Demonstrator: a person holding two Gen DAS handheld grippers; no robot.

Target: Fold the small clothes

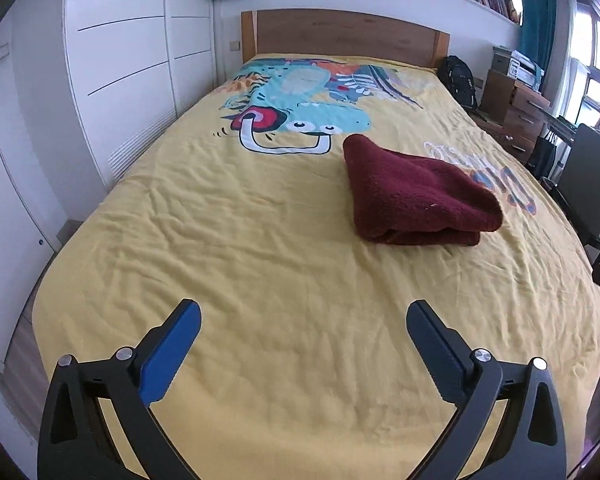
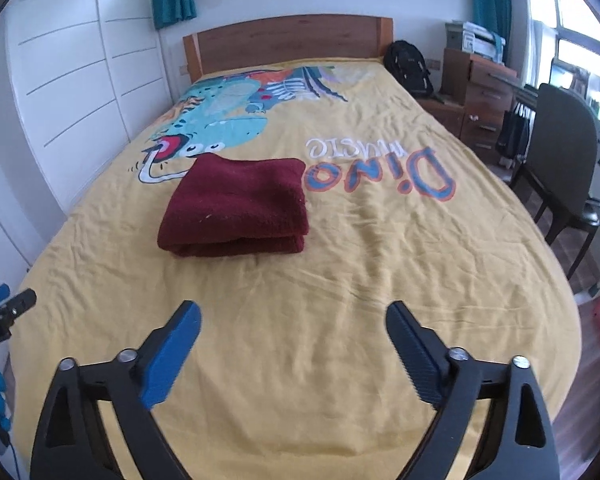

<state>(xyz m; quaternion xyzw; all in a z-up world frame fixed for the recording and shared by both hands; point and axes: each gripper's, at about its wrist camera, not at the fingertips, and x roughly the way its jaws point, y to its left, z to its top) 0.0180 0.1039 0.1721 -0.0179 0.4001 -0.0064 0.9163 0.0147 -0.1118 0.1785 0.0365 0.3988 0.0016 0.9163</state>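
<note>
Above bedspread point(image 1: 260, 260), tools point(image 1: 304, 312) point(image 2: 294, 314) wide, empty.

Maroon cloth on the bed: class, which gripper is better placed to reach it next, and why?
Probably the right gripper: the maroon cloth lies almost straight ahead of it, slightly left. From the left gripper it sits off to the right. Both are open and empty.

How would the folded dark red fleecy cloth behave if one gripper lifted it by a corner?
The folded dark red fleecy cloth would probably flop and unfold, since its stacked layers lie loose on the yellow dinosaur-print bedspread. Its fuzzy pile suggests it won't slip easily. It looks soft and probably light.
</note>
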